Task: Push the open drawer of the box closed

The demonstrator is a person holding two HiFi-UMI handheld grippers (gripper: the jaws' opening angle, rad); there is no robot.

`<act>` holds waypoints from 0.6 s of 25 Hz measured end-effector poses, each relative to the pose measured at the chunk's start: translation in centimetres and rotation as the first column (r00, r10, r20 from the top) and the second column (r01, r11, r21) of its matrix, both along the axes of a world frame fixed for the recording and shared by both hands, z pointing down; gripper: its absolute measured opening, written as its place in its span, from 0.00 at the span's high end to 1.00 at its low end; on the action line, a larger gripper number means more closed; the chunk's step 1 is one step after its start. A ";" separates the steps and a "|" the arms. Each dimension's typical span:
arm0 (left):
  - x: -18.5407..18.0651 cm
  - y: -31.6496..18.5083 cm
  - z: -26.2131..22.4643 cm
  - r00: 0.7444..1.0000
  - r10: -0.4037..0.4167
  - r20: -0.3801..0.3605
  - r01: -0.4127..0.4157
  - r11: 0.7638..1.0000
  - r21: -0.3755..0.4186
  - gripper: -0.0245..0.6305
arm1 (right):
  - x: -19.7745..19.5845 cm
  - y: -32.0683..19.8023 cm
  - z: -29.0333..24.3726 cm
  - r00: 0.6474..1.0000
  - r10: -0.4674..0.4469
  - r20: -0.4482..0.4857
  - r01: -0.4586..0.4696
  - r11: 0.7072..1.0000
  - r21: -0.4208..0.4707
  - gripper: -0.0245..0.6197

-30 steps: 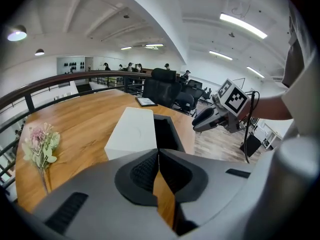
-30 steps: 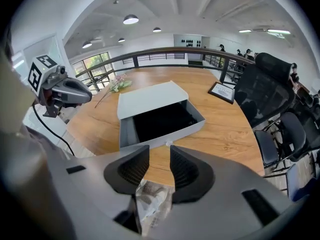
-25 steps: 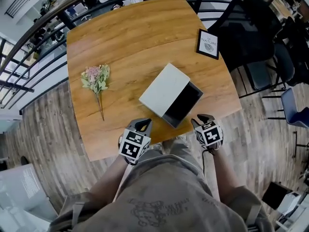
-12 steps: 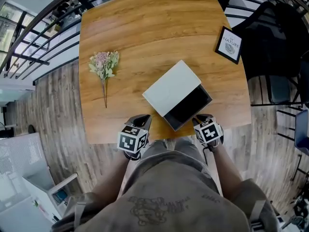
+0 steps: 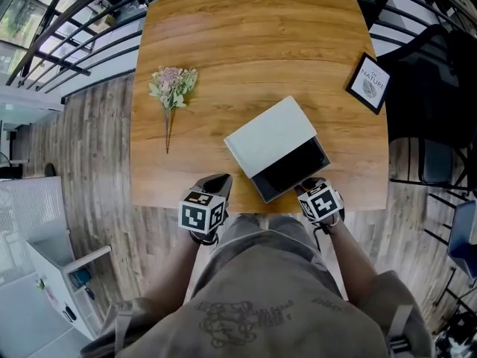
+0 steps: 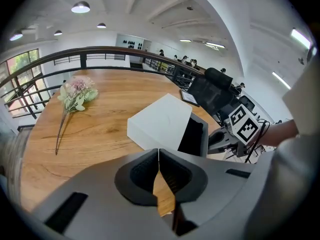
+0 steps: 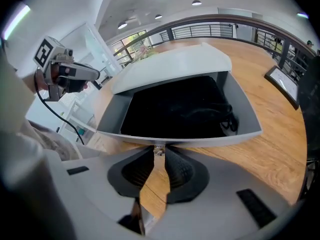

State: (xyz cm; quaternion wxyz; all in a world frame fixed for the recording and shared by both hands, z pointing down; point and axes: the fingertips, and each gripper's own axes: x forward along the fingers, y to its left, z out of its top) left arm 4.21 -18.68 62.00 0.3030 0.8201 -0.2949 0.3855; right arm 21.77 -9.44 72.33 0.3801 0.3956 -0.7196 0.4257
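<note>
A warm wooden table (image 5: 253,43) stands on a grey-brown plank floor (image 5: 97,162). A black railing (image 6: 95,48) curves behind it. A black chair (image 5: 425,73) stands at its right. Round ceiling lights (image 6: 80,7) glow near a window (image 6: 20,66).

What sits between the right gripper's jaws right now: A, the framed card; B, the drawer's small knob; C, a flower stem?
B: the right gripper view shows the right gripper, its jaws having just been closing, with its tips on the small knob at the front of the open drawer.

Wooden table (image 5: 223,43), box (image 5: 270,136), flower sprig (image 5: 173,86), framed card (image 5: 370,83)
</note>
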 end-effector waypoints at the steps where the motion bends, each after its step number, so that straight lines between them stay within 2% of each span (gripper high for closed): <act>1: -0.1 0.1 -0.2 1.000 -0.010 -0.001 0.010 1.000 0.006 0.93 | 0.1 0.0 -0.1 1.000 -0.002 0.002 0.002 1.000 -0.004 0.83; 9: -2.3 1.5 -1.1 0.994 -0.105 -0.004 0.105 0.994 0.032 0.93 | -0.4 -3.1 -0.6 0.999 0.012 0.052 -0.012 1.000 -0.005 0.83; 15: -4.7 2.1 -1.9 0.982 -0.187 -0.011 0.188 0.981 0.053 0.93 | -0.8 -5.9 -0.2 0.999 0.019 0.042 -0.020 1.000 0.015 0.83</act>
